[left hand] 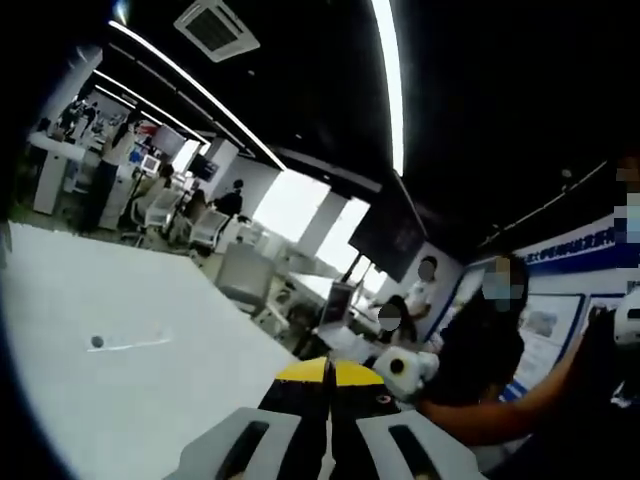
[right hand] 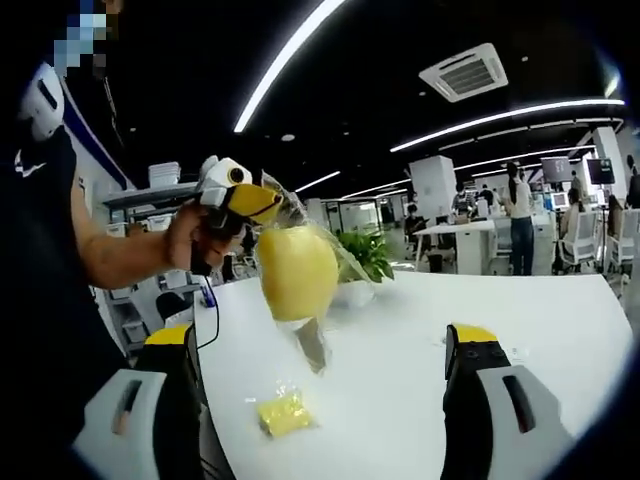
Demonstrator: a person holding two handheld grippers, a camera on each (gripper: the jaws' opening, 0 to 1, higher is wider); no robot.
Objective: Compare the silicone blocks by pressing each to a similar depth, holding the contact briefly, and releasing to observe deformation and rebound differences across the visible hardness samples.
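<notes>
A pale yellow silicone block (right hand: 298,270) in a clear plastic bag hangs in the air above the white table (right hand: 420,340). My left gripper (right hand: 255,205), held in a hand, is shut on the bag's top. In the left gripper view its yellow-tipped jaws (left hand: 328,372) stand pressed together. A smaller bright yellow block (right hand: 285,412) in its own clear bag lies on the table, below the hanging one. My right gripper (right hand: 320,338) is open wide, with its jaws either side of both blocks and touching neither.
A potted green plant (right hand: 366,255) stands on the table behind the hanging bag. A small dark dot (left hand: 97,342) lies on the white tabletop (left hand: 130,400). People (left hand: 490,330), desks and office chairs (left hand: 205,228) fill the room beyond.
</notes>
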